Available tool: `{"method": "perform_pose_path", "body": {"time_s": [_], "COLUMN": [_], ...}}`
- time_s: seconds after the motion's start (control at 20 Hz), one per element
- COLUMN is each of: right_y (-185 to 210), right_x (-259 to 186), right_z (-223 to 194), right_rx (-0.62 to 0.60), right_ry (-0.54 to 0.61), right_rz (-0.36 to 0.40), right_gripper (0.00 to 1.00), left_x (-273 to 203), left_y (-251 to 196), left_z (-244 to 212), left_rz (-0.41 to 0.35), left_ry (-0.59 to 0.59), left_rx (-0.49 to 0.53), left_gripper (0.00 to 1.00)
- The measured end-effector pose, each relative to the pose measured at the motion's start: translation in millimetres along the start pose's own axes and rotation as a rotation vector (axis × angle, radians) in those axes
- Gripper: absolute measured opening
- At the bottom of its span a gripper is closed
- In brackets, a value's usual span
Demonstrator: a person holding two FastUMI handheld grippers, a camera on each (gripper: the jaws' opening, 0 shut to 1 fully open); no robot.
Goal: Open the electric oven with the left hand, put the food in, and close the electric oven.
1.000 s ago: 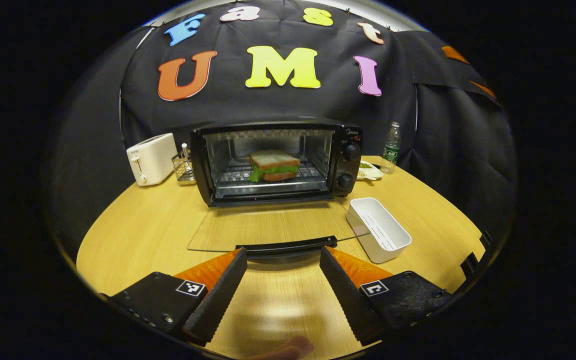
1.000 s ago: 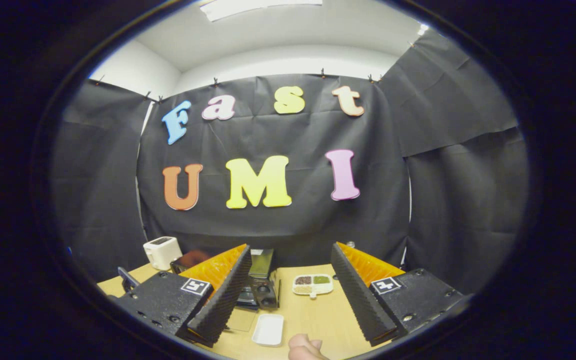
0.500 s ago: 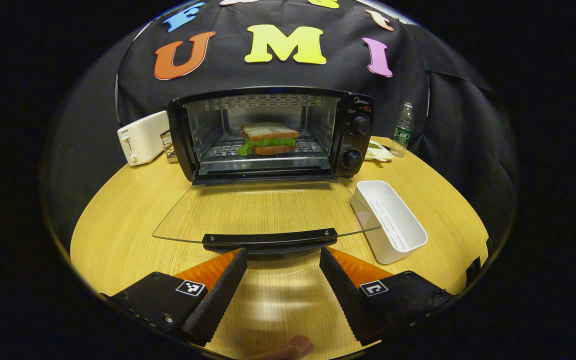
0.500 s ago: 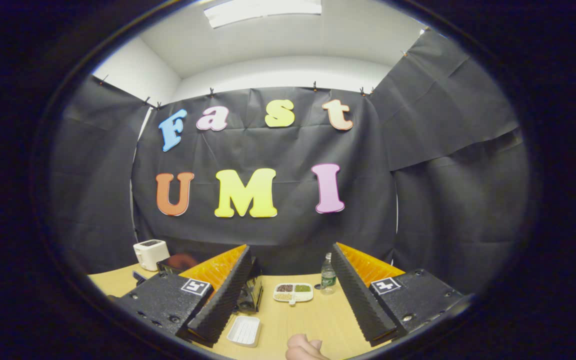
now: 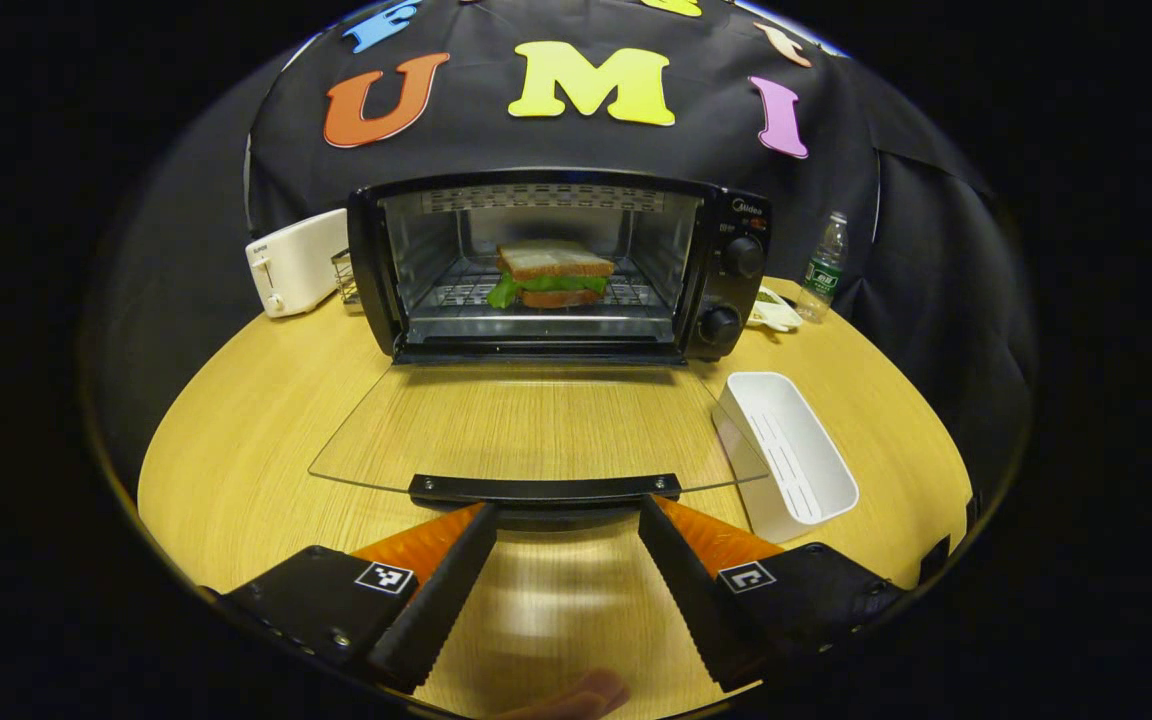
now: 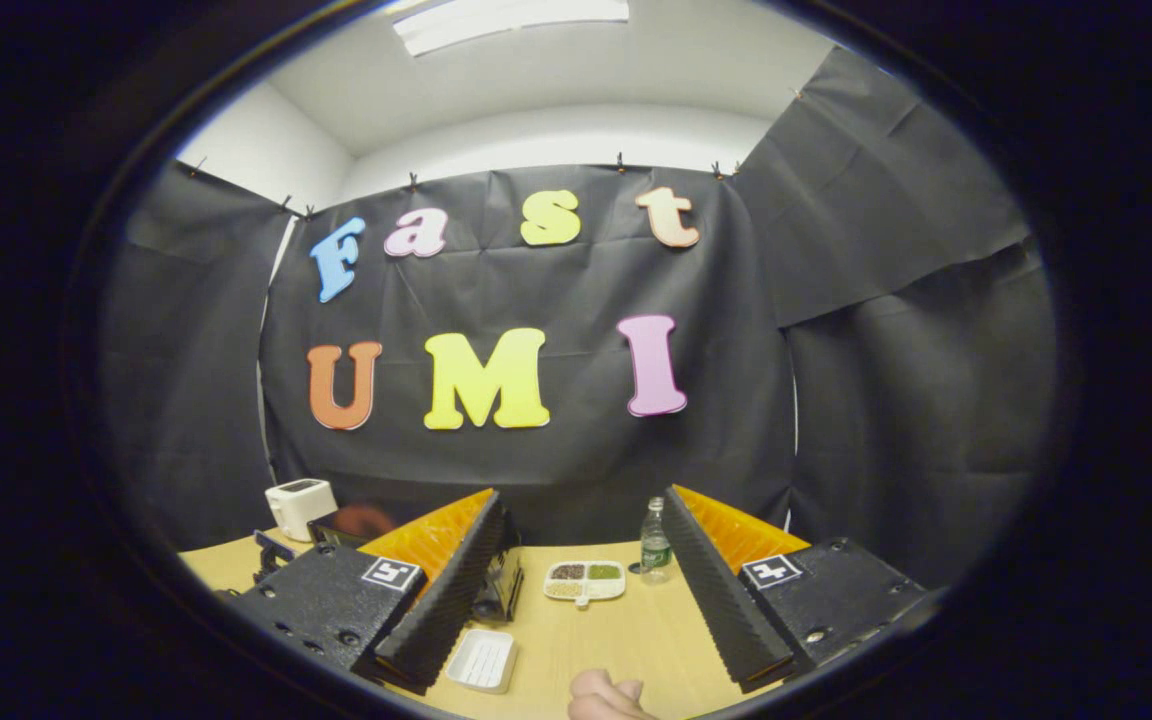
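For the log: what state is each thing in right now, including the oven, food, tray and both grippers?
Oven: open, cavity exposed.
Oven door: folded down flat, glass level over the table.
Door handle: free, just ahead of the left gripper's fingertips.
Sandwich: inside, resting on the wire rack.
White tray: empty, right of the door.
Water bottle: upright, capped.
Left gripper: open, holding nothing.
Right gripper: open, holding nothing, raised above the table.

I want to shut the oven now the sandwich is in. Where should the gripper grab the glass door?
Probably by the handle, the dark bar along the front edge of the door, which lies flat and open toward the left gripper. Come straight from the front, where that gripper sits open just short of the bar. The bar is the farthest part from the hinge at the oven, so lifting it swings the door up.
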State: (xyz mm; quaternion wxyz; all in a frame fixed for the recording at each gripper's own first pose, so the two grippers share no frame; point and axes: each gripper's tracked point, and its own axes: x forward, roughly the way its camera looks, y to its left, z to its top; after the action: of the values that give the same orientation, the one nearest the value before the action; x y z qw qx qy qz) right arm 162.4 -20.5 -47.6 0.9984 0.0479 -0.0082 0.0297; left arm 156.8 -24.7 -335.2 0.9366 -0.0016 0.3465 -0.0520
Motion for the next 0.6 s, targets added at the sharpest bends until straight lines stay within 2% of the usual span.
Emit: {"method": "perform_pose_path", "body": {"time_s": [0.3, 0.6], "right_y": [-15.5, -20.7], "right_x": [0.9, 1.7], "right_z": [2.6, -7.8], "right_rx": [0.004, 0.009], "right_ry": [-0.025, -0.005], "right_rz": [-0.057, -0.064], "right_gripper": [0.99, 0.98], "left_x": [-13.2, -16.5], "left_y": [0.0, 1.4], "left_z": [37.3, 69.9], "left_rz": [0.017, 0.043], "left_ry": [-0.076, -0.129], "left_rx": [0.022, 0.048], "left_gripper": [0.95, 0.95]}}
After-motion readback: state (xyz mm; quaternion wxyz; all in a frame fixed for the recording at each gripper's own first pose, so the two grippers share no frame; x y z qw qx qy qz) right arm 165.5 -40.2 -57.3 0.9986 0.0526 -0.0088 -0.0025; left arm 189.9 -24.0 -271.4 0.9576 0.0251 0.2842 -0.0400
